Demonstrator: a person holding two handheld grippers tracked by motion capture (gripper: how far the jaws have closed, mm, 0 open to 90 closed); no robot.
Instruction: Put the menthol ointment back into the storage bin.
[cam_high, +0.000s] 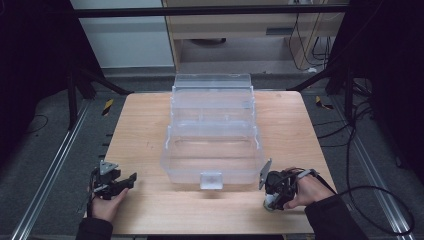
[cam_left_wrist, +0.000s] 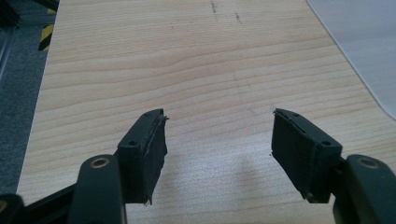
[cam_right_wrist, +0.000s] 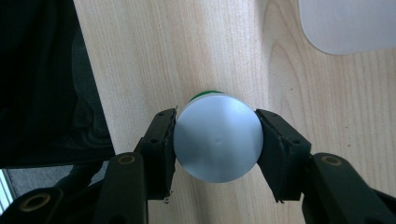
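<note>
Wooden table (cam_high: 150, 210) bears right tongs (cam_right_wrist: 217, 142) clamping a silver-topped can (cam_right_wrist: 217, 140).

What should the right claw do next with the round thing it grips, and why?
Probably lift it and carry it toward the open clear box. The right claw is shut on the round container, which stands on the table beside that box.
</note>
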